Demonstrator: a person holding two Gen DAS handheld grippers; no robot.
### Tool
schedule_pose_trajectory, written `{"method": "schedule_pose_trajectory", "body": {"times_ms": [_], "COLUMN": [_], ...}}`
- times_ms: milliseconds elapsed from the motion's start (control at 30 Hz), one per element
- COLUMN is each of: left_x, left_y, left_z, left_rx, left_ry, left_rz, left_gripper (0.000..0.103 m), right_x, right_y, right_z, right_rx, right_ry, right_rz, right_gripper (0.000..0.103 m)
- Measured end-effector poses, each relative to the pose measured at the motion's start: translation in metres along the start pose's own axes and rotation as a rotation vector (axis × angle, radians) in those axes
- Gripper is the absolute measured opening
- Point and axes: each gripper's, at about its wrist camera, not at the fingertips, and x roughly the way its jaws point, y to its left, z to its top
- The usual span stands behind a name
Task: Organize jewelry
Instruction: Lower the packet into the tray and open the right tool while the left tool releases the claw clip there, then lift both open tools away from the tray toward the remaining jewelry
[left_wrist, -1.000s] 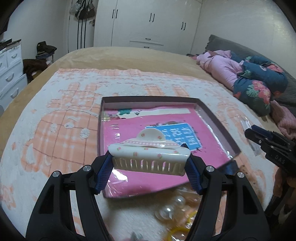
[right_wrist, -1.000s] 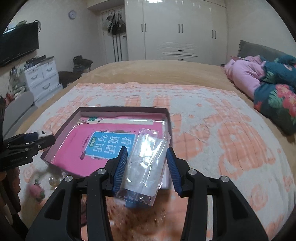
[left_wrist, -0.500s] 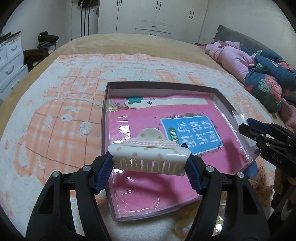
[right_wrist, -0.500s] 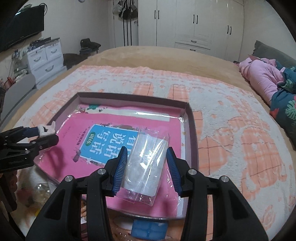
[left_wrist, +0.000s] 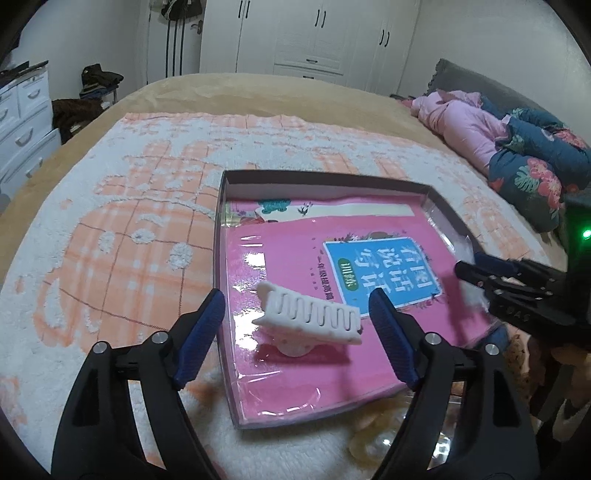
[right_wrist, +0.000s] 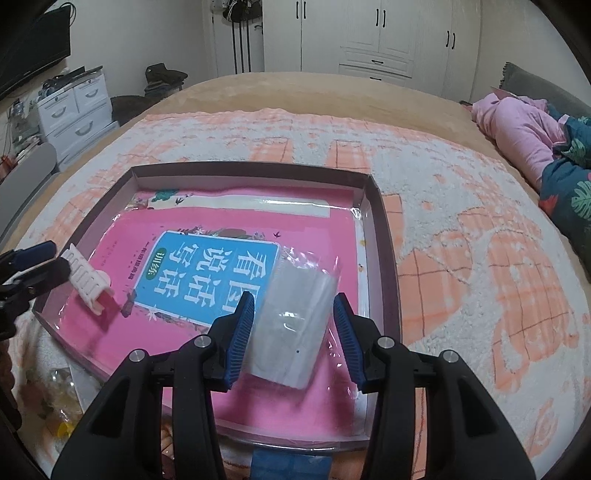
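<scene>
A shallow purple-rimmed box (left_wrist: 325, 176) lies on the bed with a pink book (left_wrist: 295, 376) inside it. A white polka-dot hair claw (left_wrist: 314, 319) rests tilted on the book, loose between the fingers of my open left gripper (left_wrist: 295, 321), touching neither. In the right wrist view the claw (right_wrist: 86, 282) sits at the box's left corner, beside the left gripper (right_wrist: 40, 262). My right gripper (right_wrist: 295, 325) is shut on a clear plastic bag (right_wrist: 299, 295) held low over the book's right side. From the left wrist view, the right gripper (left_wrist: 476, 269) hovers at the box's right rim.
Clear beads and yellowish rings (left_wrist: 373, 443) lie on the orange-and-white blanket (left_wrist: 129, 221) just in front of the box. A blue item (right_wrist: 291, 463) peeks out below the box's near edge. Pink and floral bedding (left_wrist: 498, 147) is piled at the right. White drawers (right_wrist: 74, 107) stand far left.
My left gripper opened and the hair claw dropped onto the book inside the box. Both grippers moved forward over the box; the right one still carries the bag.
</scene>
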Motion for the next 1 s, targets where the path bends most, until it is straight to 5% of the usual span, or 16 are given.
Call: {"method": "schedule_pose_trajectory", "body": {"times_ms": [300,667,1000], "left_x": [-0.037,-0.084,-0.12], "left_y": [-0.008,-0.011,-0.025], "left_z": [0.0,-0.006,-0.016], "left_rx": [0.01,-0.02,-0.005], "left_ry": [-0.071,-0.165,-0.224], "left_rz": [0.033,0.049,0.023], "left_gripper": [0.092,0.092,0.092], "right_x": [-0.026,-0.097,-0.154], "right_y": [0.0,0.002,0.007], "right_z": [-0.004,-0.014,-0.03], "right_rx": [0.016,0.018,0.007], "right_ry": [-0.062,-0.26,-0.367], "right_rz": [-0.002,-0.044,-0.045], "right_gripper": [0.06,0.081,0.086]}}
